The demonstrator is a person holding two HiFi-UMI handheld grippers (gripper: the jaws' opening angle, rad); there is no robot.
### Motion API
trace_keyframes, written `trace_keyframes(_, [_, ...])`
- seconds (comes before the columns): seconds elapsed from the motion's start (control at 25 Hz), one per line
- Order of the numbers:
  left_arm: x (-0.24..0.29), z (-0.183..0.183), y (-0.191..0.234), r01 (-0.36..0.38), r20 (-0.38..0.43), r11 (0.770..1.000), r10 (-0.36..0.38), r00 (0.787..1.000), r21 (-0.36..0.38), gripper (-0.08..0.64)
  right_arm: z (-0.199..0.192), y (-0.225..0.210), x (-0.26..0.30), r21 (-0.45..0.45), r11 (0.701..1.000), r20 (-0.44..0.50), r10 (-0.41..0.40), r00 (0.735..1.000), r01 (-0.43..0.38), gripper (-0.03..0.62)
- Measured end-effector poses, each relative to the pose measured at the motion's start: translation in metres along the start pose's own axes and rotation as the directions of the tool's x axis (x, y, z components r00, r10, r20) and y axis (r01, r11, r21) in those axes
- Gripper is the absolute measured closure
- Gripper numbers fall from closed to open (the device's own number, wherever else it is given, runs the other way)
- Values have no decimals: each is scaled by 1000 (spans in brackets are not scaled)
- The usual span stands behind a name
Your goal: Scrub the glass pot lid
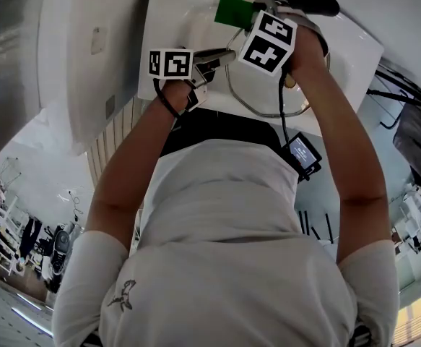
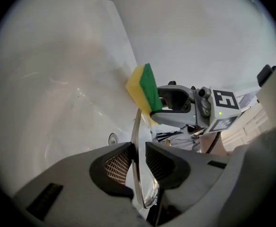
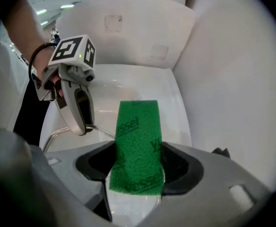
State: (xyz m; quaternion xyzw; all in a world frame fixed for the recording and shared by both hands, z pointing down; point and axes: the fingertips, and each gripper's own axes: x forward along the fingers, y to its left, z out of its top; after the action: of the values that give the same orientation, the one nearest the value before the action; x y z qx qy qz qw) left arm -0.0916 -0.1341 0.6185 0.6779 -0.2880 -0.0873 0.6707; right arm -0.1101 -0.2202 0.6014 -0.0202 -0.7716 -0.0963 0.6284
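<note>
Glass pot lid (image 2: 134,126), round and clear with a thin metal rim, is held on edge over a smooth white basin (image 2: 57,103). The left claw (image 2: 138,149) is narrowly closed, its mesh-textured pads pressing both faces of the lid at the rim. From the head view the lid (image 1: 261,94) shows as a metal ring in front of the person's chest, with the basin (image 1: 344,56) visible through the glass. The right claw (image 3: 138,156) clamps a rectangular sponge (image 3: 138,141), which has a coarse green scouring face and a soft yellow foam back. The sponge (image 2: 145,91) sits right at the lid's upper edge; whether they touch cannot be told. A small round hole (image 2: 112,138) shows in the basin wall.
</note>
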Motion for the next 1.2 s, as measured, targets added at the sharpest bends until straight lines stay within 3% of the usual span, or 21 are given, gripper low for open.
trace_keyframes(0.6, [1,-5,-1,-11,-14,1000,11,1000,-1,469,-9,37,-17,280,960,51,20,999,-33,301])
trace_keyframes(1.04, [1,-5,-1,4,-12,1000,-4,1000,-19,472,-22,83,-32,471,882,42,-46,998,21,301])
trace_keyframes(1.2, [2,-4,-2,14,-11,999,-14,1000,-31,474,-31,96,-40,548,836,50,-63,997,25,302])
